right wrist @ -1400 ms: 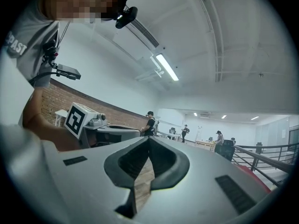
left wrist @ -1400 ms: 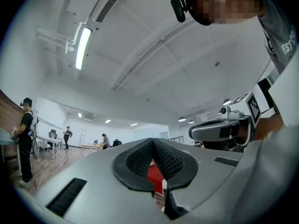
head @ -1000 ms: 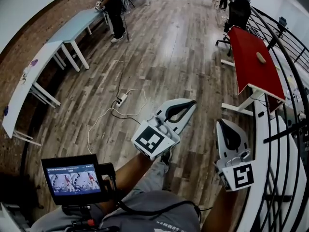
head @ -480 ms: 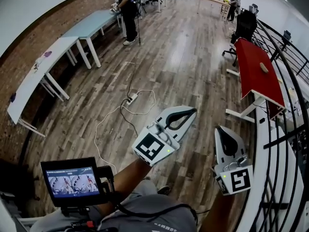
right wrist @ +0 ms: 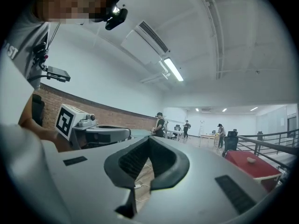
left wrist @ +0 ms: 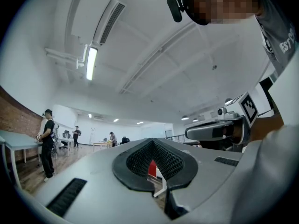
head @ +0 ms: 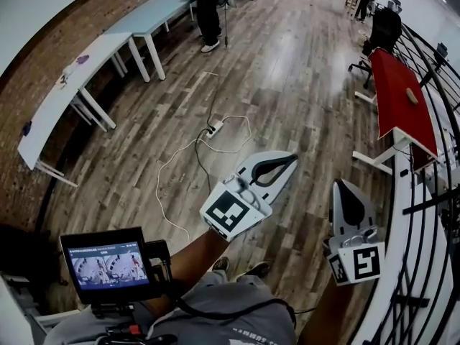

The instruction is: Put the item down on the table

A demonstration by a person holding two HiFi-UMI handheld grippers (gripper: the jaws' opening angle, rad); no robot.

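**A:** What's the room like from where you stand?

**B:** Big. A wood floor (head: 287, 70) runs the whole length. There's a brick wall (head: 39, 63) on the person's left and a black railing (head: 424, 214) curving along their right.

**A:** Any furniture?

**B:** A white table (head: 65, 92) and a pale blue table (head: 154, 13) stand end to end against the brick. A red table (head: 402, 117) sits over by the railing. Someone in black (head: 208, 6) is standing at the far end of the blue one.

**A:** And the person with the rig?

**B:** A small monitor (head: 106, 263) is mounted low on their left side, with the screen lit. Both arms are out in front, over bare floor. The left gripper (head: 291, 158) is tilted, pointing up and to the right, and its marker cube (head: 231, 213) faces up. The right gripper (head: 343, 184) points straight ahead, near the railing.

**A:** Are they holding anything?

**B:** No. The left jaws are pressed together with nothing between them. The right jaws also meet at the tips and are empty.

**A:** So where's the item?

**B:** In neither gripper. A small tan thing (head: 411, 94) lies on the red table, well apart from both, but I can't tell whether that's the item.

**A:** Anything on the floor?

**B:** A white cable (head: 172, 167) loops across the boards to a power strip (head: 213, 128), just beyond the left gripper.
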